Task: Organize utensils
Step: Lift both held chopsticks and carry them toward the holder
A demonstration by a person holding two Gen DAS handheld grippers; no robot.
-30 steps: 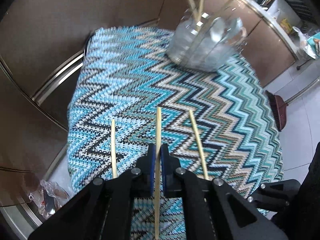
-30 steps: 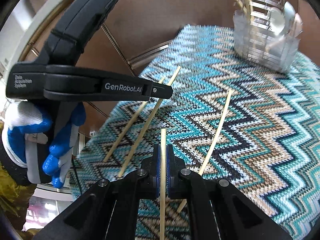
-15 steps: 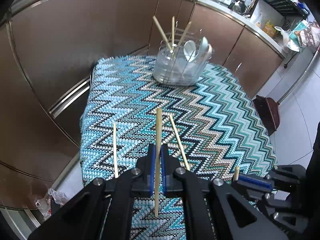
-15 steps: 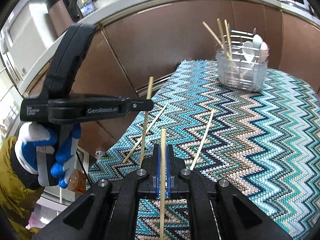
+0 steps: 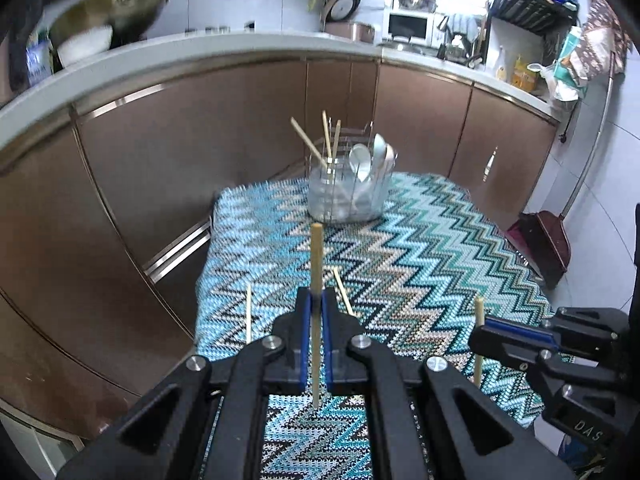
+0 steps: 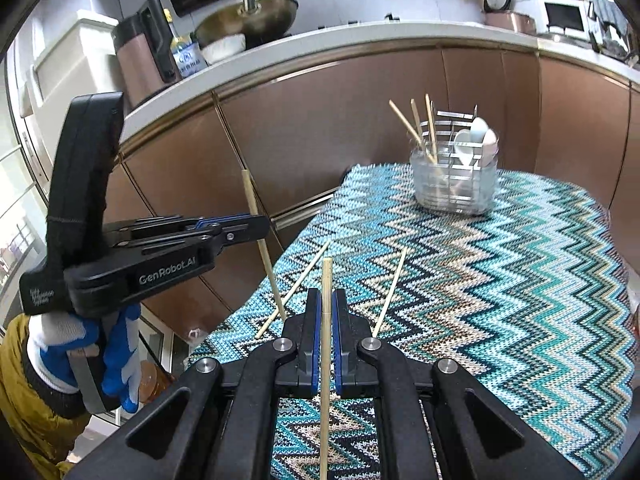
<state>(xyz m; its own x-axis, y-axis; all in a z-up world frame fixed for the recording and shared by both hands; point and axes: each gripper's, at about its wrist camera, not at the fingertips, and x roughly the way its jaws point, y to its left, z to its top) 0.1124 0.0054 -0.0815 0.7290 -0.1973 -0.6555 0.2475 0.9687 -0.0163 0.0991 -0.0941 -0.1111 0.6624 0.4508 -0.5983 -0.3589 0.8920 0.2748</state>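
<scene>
My left gripper (image 5: 316,304) is shut on a wooden chopstick (image 5: 316,256), held above the near edge of the zigzag cloth; it also shows in the right wrist view (image 6: 256,226). My right gripper (image 6: 327,300) is shut on another chopstick (image 6: 327,280); it also shows in the left wrist view (image 5: 486,330) with its chopstick (image 5: 479,312). Two loose chopsticks (image 6: 304,276) (image 6: 394,280) lie on the cloth, also in the left wrist view (image 5: 248,312) (image 5: 342,288). A clear utensil holder (image 5: 348,196) (image 6: 454,184) at the far end holds three chopsticks and spoons.
The cloth-covered table (image 5: 440,260) stands against brown cabinets (image 5: 180,152) under a white counter. A dustpan (image 5: 540,240) leans on the floor at the right. A wok (image 6: 248,16) and bottles sit on the counter.
Both grippers have lifted and pulled back with their chopsticks, tilting up so the counter and kitchen now show. The holder looks farther away.
</scene>
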